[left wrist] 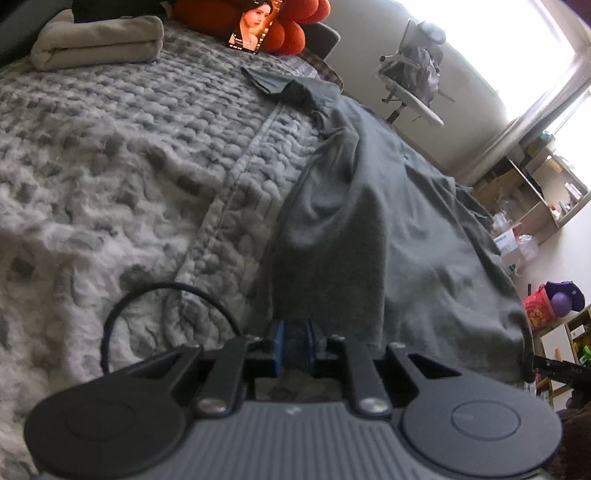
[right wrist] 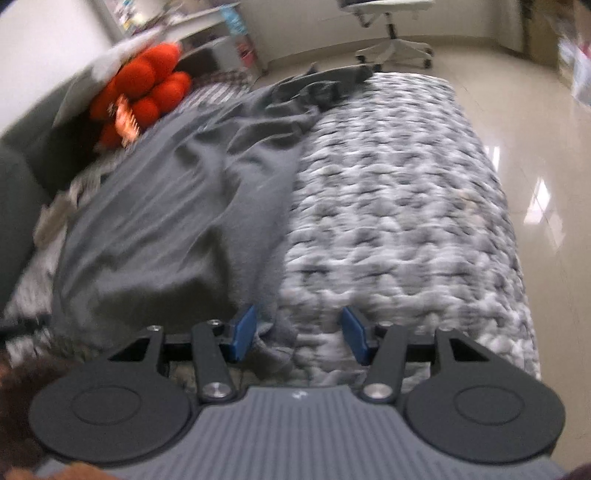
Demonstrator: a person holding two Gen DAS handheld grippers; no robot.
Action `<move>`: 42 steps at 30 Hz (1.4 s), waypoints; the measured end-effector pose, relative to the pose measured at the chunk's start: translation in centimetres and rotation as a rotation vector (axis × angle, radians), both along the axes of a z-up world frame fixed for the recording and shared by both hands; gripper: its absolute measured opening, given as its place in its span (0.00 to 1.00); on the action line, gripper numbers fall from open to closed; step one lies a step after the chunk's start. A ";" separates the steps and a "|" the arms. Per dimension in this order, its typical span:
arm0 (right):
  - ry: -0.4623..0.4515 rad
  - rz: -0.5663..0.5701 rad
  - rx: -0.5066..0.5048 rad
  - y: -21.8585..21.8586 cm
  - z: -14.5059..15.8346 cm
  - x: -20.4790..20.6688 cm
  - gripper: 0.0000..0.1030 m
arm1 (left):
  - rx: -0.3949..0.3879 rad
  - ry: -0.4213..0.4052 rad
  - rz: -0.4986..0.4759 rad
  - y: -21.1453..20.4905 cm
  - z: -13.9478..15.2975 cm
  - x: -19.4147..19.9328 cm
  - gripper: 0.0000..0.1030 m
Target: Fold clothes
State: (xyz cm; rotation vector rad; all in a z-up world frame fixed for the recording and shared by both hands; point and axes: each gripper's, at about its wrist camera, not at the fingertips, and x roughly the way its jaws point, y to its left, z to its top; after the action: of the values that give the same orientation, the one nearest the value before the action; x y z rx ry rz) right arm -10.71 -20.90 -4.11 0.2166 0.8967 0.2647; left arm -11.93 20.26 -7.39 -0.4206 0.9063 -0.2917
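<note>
While pinching the grey shirt point(left wrist: 369, 221) near the blanket point(left wrist: 110, 166) edge, left gripper point(left wrist: 295, 347) closed tight; right gripper point(right wrist: 299, 334) open wide.

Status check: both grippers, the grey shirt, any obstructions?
Left gripper nearly closed, dark grey cotton shirt between its pads. Right gripper open over shirt's edge. Shirt rumpled on grey knitted blanket. Nothing obstructing.

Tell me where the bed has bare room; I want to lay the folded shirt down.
Free: the wide grey knitted blanket between the grey shirt and the folded beige towel, and, in the right wrist view, the blanket strip between the shirt and the bed's floor-side edge. Crowded: the head end, around the orange cushion and picture card.
</note>
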 end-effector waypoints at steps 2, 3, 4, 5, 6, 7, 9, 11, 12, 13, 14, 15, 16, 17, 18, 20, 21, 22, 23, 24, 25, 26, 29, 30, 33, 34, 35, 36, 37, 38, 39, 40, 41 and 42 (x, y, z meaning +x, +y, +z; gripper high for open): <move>-0.013 0.042 -0.089 1.6 -0.1 0.0 0.47 | 0.003 -0.003 0.002 -0.1 -0.1 0.1 0.11; -0.023 0.066 -0.134 2.4 0.0 0.0 0.39 | 0.010 -0.005 -0.002 -0.3 -0.1 0.2 0.11; -0.025 0.091 -0.133 2.9 0.0 0.0 0.28 | 0.020 -0.012 -0.004 -0.4 0.0 0.2 0.09; -0.026 0.117 -0.131 3.3 0.0 -0.1 0.13 | 0.026 -0.017 -0.004 -0.5 0.1 0.1 0.00; -0.031 0.122 -0.148 3.6 0.1 -0.2 0.13 | 0.026 -0.021 -0.001 -0.6 0.3 0.0 0.00; -0.036 0.127 -0.166 3.9 0.3 -0.2 0.12 | 0.024 -0.024 0.001 -0.6 0.4 -0.1 0.00; -0.052 0.122 -0.177 3.8 0.7 -0.6 0.08 | 0.015 -0.034 0.007 -0.5 0.9 -0.5 0.00; -0.071 0.104 -0.175 3.3 1.4 -1.1 0.07 | -0.001 -0.052 0.016 -0.1 1.6 -1.0 0.00; -0.083 0.093 -0.174 2.9 1.9 -1.5 0.06 | -0.009 -0.062 0.022 0.2 2.0 -1.3 0.00; -0.098 0.078 -0.172 2.5 2.5 -1.8 0.06 | -0.016 -0.073 0.028 0.5 2.5 -1.6 0.00; -0.113 0.063 -0.170 2.1 3.0 -2.2 0.00 | -0.022 -0.084 0.034 0.8 3.0 -2.0 0.00; -0.133 0.047 -0.172 1.7 3.8 -2.6 0.00 | -0.031 -0.097 0.040 1.2 3.6 -2.3 0.00; -0.154 0.030 -0.174 1.3 4.6 -3.0 0.00 | -0.041 -0.111 0.046 1.6 4.3 -2.7 0.00; -0.174 0.013 -0.176 0.9 5.4 -3.4 0.00 | -0.049 -0.128 0.050 2.0 4.9 -3.1 0.00; -0.186 0.006 -0.168 0.4 6.2 -3.8 0.00 | -0.056 -0.146 0.055 2.3 5.6 -3.5 0.00; -0.198 -0.002 -0.153 -0.4 7.2 -4.4 0.00 | -0.062 -0.174 0.050 2.9 6.6 -4.1 0.00; -0.198 -0.004 -0.147 -0.7 7.6 -4.6 0.00 | -0.067 -0.181 0.040 3.0 6.8 -4.2 0.00; -0.197 -0.005 -0.141 -1.0 7.9 -4.7 0.00 | -0.073 -0.187 0.027 3.2 6.9 -4.1 0.00; -0.189 -0.005 -0.123 -1.1 7.7 -4.7 0.02 | -0.073 -0.187 0.018 3.2 6.8 -3.9 0.00; -0.175 -0.010 -0.106 -1.1 7.4 -4.4 0.09 | -0.074 -0.174 0.018 3.1 6.4 -3.7 0.01; -0.161 -0.016 -0.089 -1.2 7.0 -4.2 0.13 | -0.075 -0.156 0.021 3.1 6.0 -3.3 0.04; -0.146 -0.022 -0.072 -1.2 6.6 -4.0 0.13 | -0.076 -0.142 0.022 3.0 5.5 -3.1 0.10; -0.101 -0.033 -0.013 -1.4 5.2 -3.4 0.33 | -0.081 -0.104 0.025 2.8 4.0 -2.2 0.17; -0.091 -0.037 -0.003 -1.4 4.8 -3.3 0.50 | -0.083 -0.091 0.023 2.7 3.5 -1.9 0.19; -0.067 -0.039 0.017 -1.4 3.8 -2.8 0.52 | -0.076 -0.061 0.004 2.3 2.4 -1.0 0.27; -0.060 -0.039 0.023 -1.4 3.5 -2.5 0.52 | -0.064 -0.055 0.001 2.0 2.1 -0.8 0.28; -0.053 -0.040 0.028 -1.4 3.2 -2.2 0.52 | -0.048 -0.050 -0.001 1.8 1.8 -0.5 0.28; -0.044 -0.040 0.025 -1.3 2.9 -1.9 0.52 | -0.032 -0.046 -0.003 1.5 1.5 -0.2 0.28; -0.036 -0.040 0.021 -1.3 2.6 -1.6 0.52 | -0.017 -0.043 -0.002 1.3 1.2 0.1 0.28; -0.027 -0.041 0.020 -1.3 2.3 -1.3 0.52 | -0.009 -0.039 -0.002 1.1 1.0 0.3 0.29; -0.022 -0.043 0.022 -1.3 2.0 -1.2 0.52 | -0.002 -0.035 -0.003 1.0 0.7 0.5 0.30; -0.018 -0.045 0.025 -1.3 1.8 -1.1 0.52 | 0.000 -0.029 -0.005 0.8 0.4 0.6 0.33; -0.013 -0.046 0.027 -1.4 1.6 -1.0 0.52 | 0.002 -0.027 -0.010 0.7 0.2 0.8 0.36; -0.006 -0.037 0.036 -1.3 1.4 -0.9 0.52 | 0.004 -0.026 -0.015 0.6 0.1 0.8 0.37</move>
State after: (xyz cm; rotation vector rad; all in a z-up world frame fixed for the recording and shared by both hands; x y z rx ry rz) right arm -11.61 -22.16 -2.67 0.2658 0.8818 0.2472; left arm -11.09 20.86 -7.32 -0.4062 0.8847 -0.3082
